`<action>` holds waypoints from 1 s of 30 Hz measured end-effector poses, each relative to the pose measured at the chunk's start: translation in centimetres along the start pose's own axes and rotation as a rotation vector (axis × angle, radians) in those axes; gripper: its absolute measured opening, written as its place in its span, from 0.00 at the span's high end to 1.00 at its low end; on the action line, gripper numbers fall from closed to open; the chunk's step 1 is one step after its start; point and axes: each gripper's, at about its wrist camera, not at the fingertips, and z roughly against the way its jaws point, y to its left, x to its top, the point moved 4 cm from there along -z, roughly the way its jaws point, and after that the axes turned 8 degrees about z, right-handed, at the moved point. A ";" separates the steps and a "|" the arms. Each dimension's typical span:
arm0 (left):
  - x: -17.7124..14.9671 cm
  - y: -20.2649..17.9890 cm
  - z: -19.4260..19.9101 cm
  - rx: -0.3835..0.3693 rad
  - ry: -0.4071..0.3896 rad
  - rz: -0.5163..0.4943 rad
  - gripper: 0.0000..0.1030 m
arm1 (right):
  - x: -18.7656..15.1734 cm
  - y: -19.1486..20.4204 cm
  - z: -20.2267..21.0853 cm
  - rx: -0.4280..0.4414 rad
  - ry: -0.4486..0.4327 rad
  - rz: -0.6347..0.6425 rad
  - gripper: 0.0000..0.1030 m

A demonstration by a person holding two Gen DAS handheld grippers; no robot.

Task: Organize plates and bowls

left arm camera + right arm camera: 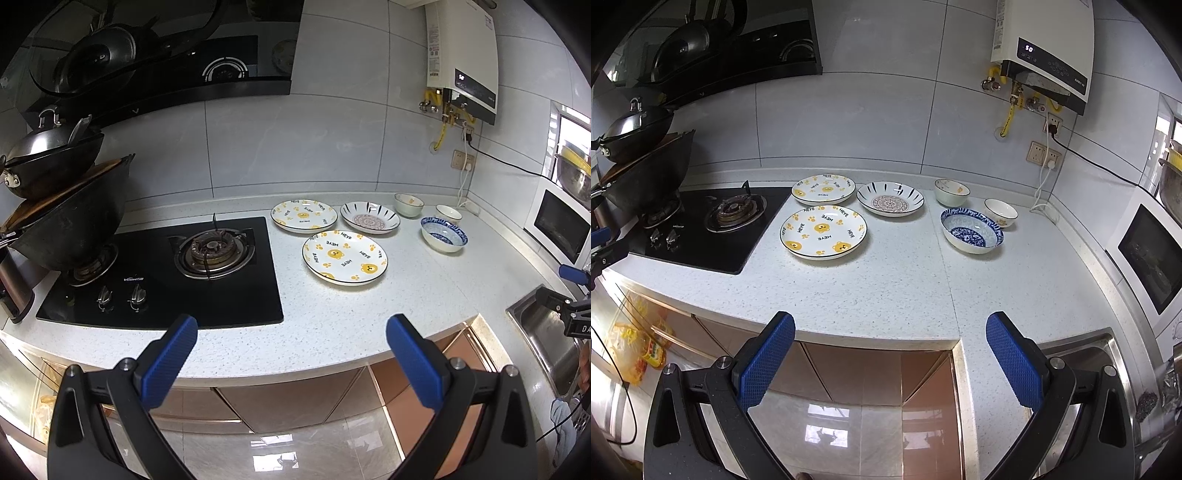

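On the white speckled counter (886, 288) lie two yellow bear-print plates, a near one (823, 232) (345, 257) and a far one (823, 189) (303, 216). Right of them is a plate with a dark-striped rim (890, 198) (369, 218). Further right stand a blue patterned bowl (972, 230) (443, 233), a pale green bowl (951, 192) (408, 204) and a small white bowl (1000, 212) (448, 213). My left gripper (291, 332) and right gripper (891, 328) hover open and empty over the counter's front edge, well short of the dishes.
A black gas hob (162, 273) lies left of the plates, with stacked woks (62, 206) on its left burner. A steel sink (543, 332) sits at the right, a microwave (1148, 254) beyond it. A water heater (1045, 51) hangs on the tiled wall.
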 end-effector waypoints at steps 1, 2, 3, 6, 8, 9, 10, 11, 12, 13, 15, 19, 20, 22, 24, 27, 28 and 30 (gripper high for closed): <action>0.0 0.1 0.1 0.000 -0.001 0.000 0.00 | 0.0 0.0 0.0 0.000 0.000 0.000 0.01; 0.0 0.1 0.1 -0.001 0.000 0.000 0.00 | 0.0 0.0 0.0 0.000 0.001 0.000 0.01; 0.0 0.1 0.1 0.000 0.000 0.000 0.00 | 0.0 0.0 0.0 0.000 0.001 0.000 0.01; 0.0 0.3 0.2 -0.002 0.002 -0.001 0.00 | 0.0 -0.1 0.0 0.001 0.000 0.001 0.01; -0.1 0.3 0.3 -0.004 0.003 -0.001 0.00 | -0.1 0.1 0.1 -0.001 0.000 0.003 0.01; -0.1 0.4 0.4 -0.004 0.003 -0.001 0.00 | 0.0 0.1 0.1 -0.002 0.000 0.003 0.01; -0.1 0.4 0.4 -0.005 0.003 -0.001 0.00 | 0.0 0.1 0.1 -0.001 0.000 0.002 0.01; -0.1 0.4 0.4 -0.003 0.003 -0.002 0.00 | -0.1 0.2 0.1 -0.002 0.001 0.000 0.01; -0.1 0.4 0.4 -0.002 0.003 -0.002 0.00 | -0.1 0.2 0.1 -0.002 0.002 -0.001 0.01; -0.1 0.5 0.5 -0.002 0.003 -0.002 0.00 | -0.2 0.2 0.1 -0.002 0.003 -0.003 0.01; -0.2 0.5 0.4 -0.002 0.003 -0.002 0.00 | -0.4 0.3 0.2 -0.004 0.004 -0.005 0.01; -0.4 0.7 0.6 -0.004 0.007 -0.009 0.00 | -0.7 0.2 0.2 -0.005 0.007 -0.011 0.01; -0.5 0.7 0.5 -0.004 0.008 -0.011 0.00 | -0.7 0.1 0.2 -0.005 0.007 -0.013 0.01; -0.5 0.6 0.5 -0.004 0.007 -0.010 0.00 | -0.7 0.1 0.3 -0.005 0.008 -0.013 0.01; -0.5 0.6 0.5 -0.004 0.007 -0.012 0.00 | -0.7 0.1 0.3 -0.005 0.008 -0.013 0.01; -0.5 0.6 0.5 -0.005 0.010 -0.014 0.00 | -0.8 0.1 0.3 -0.006 0.008 -0.012 0.01; -0.5 0.6 0.5 -0.005 0.011 -0.016 0.00 | -0.7 0.0 0.3 -0.005 0.007 -0.012 0.01; -0.5 0.5 0.5 -0.005 0.011 -0.018 0.00 | -0.8 0.1 0.3 -0.005 0.006 -0.012 0.01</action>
